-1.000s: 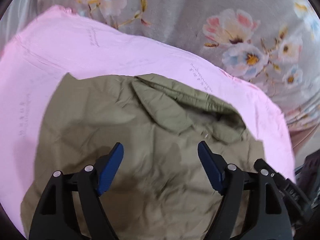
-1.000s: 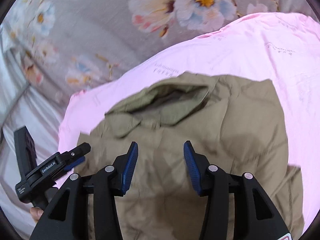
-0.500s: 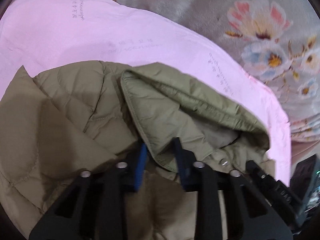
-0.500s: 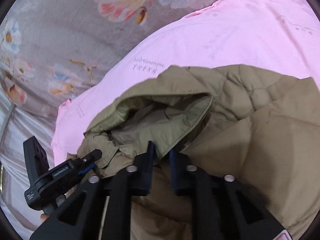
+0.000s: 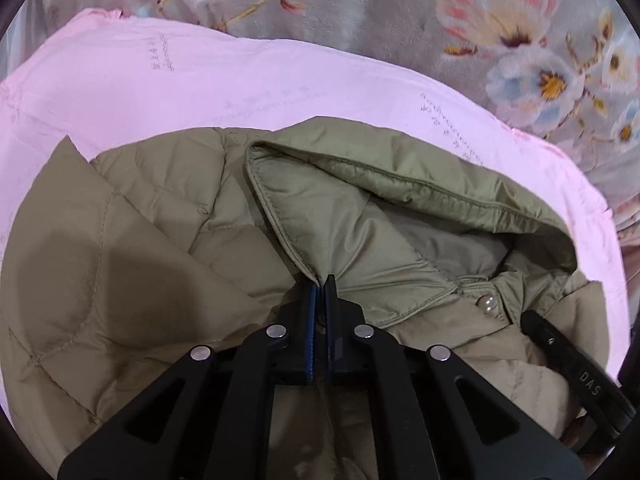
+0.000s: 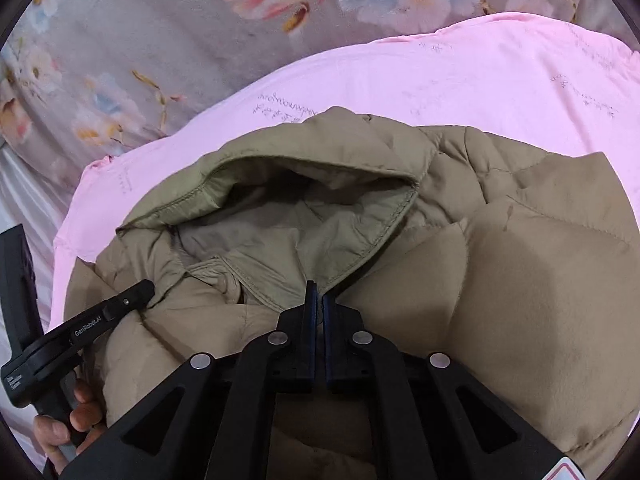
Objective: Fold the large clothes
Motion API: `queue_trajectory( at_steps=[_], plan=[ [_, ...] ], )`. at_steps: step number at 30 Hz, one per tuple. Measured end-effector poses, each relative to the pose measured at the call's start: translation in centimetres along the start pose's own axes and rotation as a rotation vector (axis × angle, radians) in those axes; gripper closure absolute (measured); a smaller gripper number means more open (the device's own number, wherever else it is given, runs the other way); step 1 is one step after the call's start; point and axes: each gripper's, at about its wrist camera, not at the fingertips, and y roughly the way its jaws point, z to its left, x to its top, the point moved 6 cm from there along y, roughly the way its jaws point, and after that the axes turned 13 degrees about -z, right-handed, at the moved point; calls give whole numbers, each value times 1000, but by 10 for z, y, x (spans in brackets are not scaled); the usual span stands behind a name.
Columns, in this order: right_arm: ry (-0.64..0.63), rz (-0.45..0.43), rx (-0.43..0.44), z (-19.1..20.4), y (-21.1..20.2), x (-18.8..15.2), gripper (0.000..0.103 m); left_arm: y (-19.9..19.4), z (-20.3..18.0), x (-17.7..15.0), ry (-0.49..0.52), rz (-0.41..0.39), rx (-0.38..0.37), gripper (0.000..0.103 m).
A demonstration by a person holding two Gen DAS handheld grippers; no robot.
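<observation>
An olive quilted hooded jacket [image 5: 160, 240] lies on a pink sheet [image 5: 200, 80]. Its hood [image 5: 360, 208] gapes open at the top. My left gripper [image 5: 320, 280] is shut on the hood's front edge at the collar. In the right wrist view the same jacket [image 6: 540, 280] and its hood [image 6: 300, 216] show, and my right gripper [image 6: 317, 292] is shut on the opposite hood edge at the collar. The other gripper shows at the right edge of the left wrist view [image 5: 576, 368] and at the left of the right wrist view [image 6: 80, 336].
The pink sheet [image 6: 440, 80] lies over a grey floral bedspread [image 5: 400, 12], which also shows in the right wrist view [image 6: 140, 40]. A snap button [image 5: 487, 303] sits at the collar. A hand [image 6: 72, 420] holds the left tool.
Both grippers went from wide open above the jacket to shut on the hood's front edges near the collar, after moving down and forward to the hood.
</observation>
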Motion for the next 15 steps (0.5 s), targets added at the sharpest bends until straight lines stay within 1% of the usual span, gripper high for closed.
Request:
queue_trajectory(
  at_steps=[2,4,7,8,9,10,11,12,13,14,15],
  plan=[
    [18,7,12,-3,0,1,102,1,-2,0,26,-5,20,99],
    [74,13,49,-9,-4,0,102,0,-2,0,26,-10,18,98],
    [169,11,98,-18,-20,1,95,-7,4,0,-7,-13,-14,96],
    [191,5,114,-19,-26,1,91,-11,6,1,-16,-15,-27,95],
    [207,-1,129,-18,-32,2,89,-14,6,2,-21,-16,-32,95],
    [225,-10,150,-18,-38,5,83,-20,8,3,-37,-18,-45,94],
    [247,-23,176,-18,-45,9,77,-26,10,6,-57,-22,-63,92],
    [264,-32,197,-18,-48,13,74,-29,9,10,-77,-27,-80,82],
    [285,-42,220,-18,-52,18,68,-35,11,16,-110,-35,-108,68],
    [323,-54,251,-17,-55,26,61,-39,11,22,-143,-43,-133,60],
    [357,-64,272,-16,-55,32,57,-42,13,30,-178,-52,-151,50]
  ],
)
